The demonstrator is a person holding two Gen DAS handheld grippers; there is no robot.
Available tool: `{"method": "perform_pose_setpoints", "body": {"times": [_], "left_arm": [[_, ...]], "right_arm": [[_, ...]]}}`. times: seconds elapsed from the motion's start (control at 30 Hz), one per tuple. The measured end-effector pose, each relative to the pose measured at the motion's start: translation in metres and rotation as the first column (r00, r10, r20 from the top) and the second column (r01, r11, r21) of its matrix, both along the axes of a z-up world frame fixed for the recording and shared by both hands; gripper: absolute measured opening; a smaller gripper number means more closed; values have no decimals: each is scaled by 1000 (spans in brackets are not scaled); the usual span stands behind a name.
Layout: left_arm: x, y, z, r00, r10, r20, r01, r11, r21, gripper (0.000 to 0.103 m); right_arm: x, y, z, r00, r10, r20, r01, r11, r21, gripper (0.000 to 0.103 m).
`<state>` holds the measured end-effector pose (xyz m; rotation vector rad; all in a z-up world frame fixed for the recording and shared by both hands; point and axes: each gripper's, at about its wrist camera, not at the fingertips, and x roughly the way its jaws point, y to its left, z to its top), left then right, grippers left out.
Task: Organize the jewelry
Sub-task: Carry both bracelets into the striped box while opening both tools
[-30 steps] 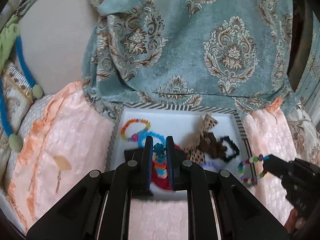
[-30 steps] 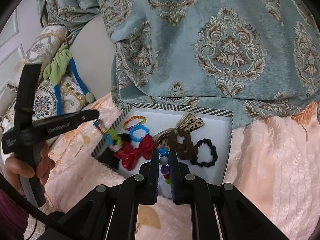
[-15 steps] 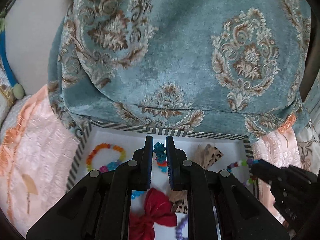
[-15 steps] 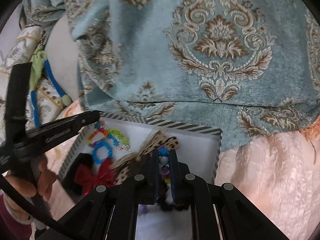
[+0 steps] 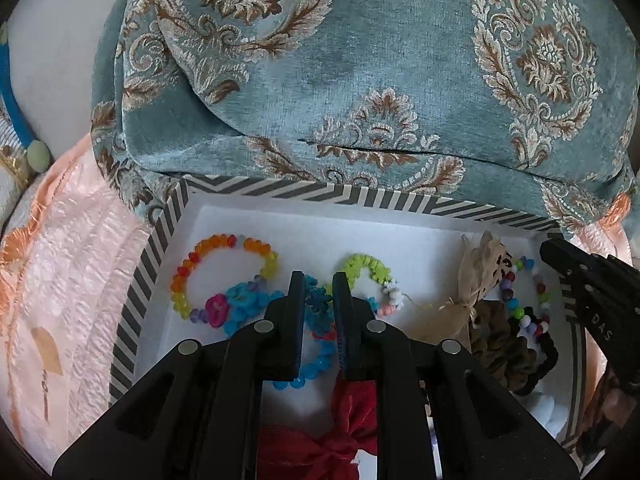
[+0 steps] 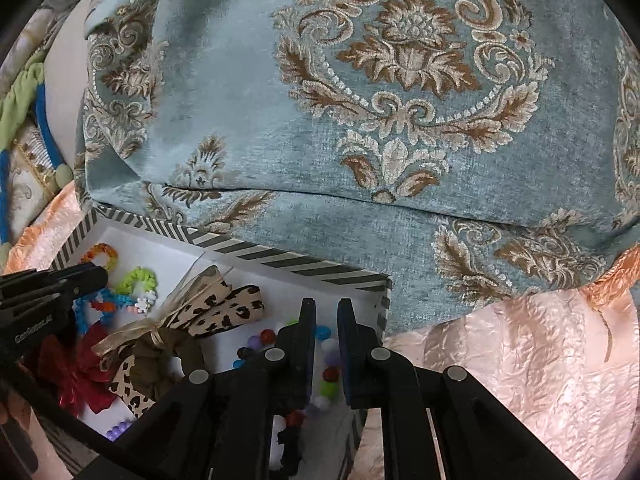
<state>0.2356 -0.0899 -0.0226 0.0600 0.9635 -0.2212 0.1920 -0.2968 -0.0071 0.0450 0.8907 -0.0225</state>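
A white box with a striped rim (image 5: 280, 194) (image 6: 280, 258) lies on the bed. My left gripper (image 5: 316, 284) is low inside it, shut on a green, white and teal flower-bead bracelet (image 5: 366, 266) whose loop rests on the box floor. My right gripper (image 6: 325, 312) is low over the box's right end, shut on a multicolour round-bead bracelet (image 6: 329, 376) (image 5: 516, 312) that lies on the floor there. Also in the box are an orange-yellow bracelet (image 5: 224, 264), a blue bracelet (image 5: 244, 300), a red bow (image 5: 332, 440), a leopard bow (image 6: 212, 312), and a brown scrunchie (image 5: 500, 344).
A teal damask cushion (image 5: 360, 80) (image 6: 380, 100) stands right behind the box. Peach bedding (image 5: 68, 288) (image 6: 520, 360) surrounds it. A blue and green cord (image 6: 24, 92) hangs at the far left.
Both grippers have moved forward and down into the box with their bracelets. The bracelets now rest on the box floor instead of hanging in the air.
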Motion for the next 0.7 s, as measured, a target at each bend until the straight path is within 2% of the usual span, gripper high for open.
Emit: {"method": "perform_pose_setpoints", "body": {"times": [0.03,0.1,0.17,0.2,0.27,0.4,0.47,0.53,0.7], "left_arm": [[-2,1,0,1000,3,0,-3,1000,-2,15],[-5,2,1,1000,5,4,-5,1000,-3,26],[-11,3,4,1000,5,17,-5,1000,-2,48],[-14,6,7,1000,8,28,-8,1000,2,50],[-22,9,12,998,9,55,-10,1000,17,51],[-38,17,23,997,16,76,-18,999,36,53],[-51,22,29,996,26,87,-29,999,42,53],[-65,25,35,994,34,101,-39,998,48,53],[-99,31,50,990,41,138,-48,997,52,53]], "right_arm": [[-1,0,0,1000,-1,-3,1,1000,10,22],[-7,3,3,1000,4,9,-5,999,34,29],[-16,5,9,999,13,30,-14,999,43,33],[-23,8,12,999,19,39,-21,999,41,36],[-35,14,18,999,23,47,-25,999,41,43],[-61,26,30,998,17,54,-20,999,51,45],[-69,32,33,999,9,53,-13,998,59,49],[-80,39,38,998,2,55,-6,997,73,63],[-109,60,50,997,-19,72,15,998,60,65]]}}
